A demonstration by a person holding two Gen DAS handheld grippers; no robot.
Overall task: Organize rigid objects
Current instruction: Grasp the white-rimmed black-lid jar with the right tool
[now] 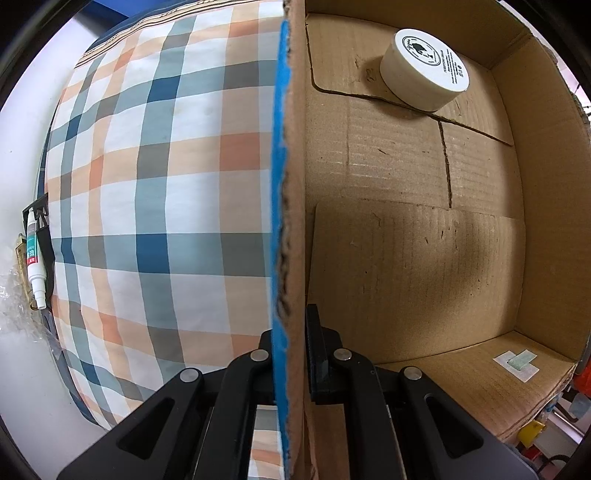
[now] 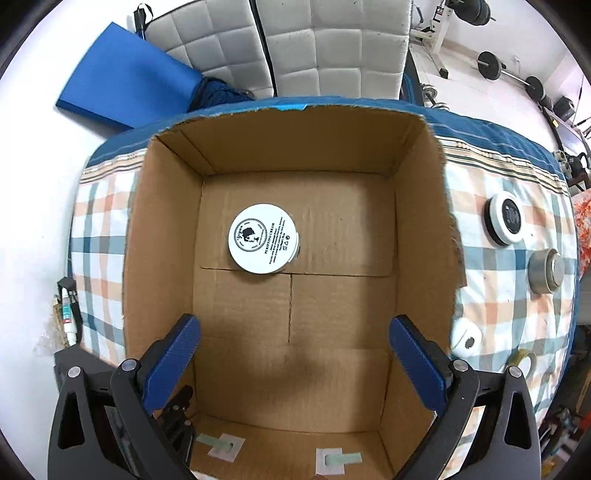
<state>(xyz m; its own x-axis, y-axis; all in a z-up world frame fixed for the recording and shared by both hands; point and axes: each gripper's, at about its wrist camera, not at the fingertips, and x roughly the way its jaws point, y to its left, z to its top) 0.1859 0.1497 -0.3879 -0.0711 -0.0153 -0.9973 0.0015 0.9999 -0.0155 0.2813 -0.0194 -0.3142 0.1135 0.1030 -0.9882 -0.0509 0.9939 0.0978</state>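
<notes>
Plaid-covered bed (image 2: 491,295) carries an open corrugated cardboard box (image 2: 166,236). Inside, on the box floor toward its far wall, sits a round white jar (image 2: 263,239), lid printed "PURIFYING CREAM". Left gripper (image 1: 288,350) is clamped on the box's blue-taped side wall. Right gripper (image 2: 291,362) hangs above the box, blue pads (image 2: 173,362) spread wide, holding nothing.

Bedroom doubling as a home gym.
Plaid bedsheet (image 2: 517,295) spread beneath a cardboard box (image 2: 291,295); quilted white headboard (image 2: 295,44) at 12 o'clock, barbell (image 2: 513,75) and weight plates (image 2: 484,13) against the wall at 1 to 2 o'clock.
</notes>
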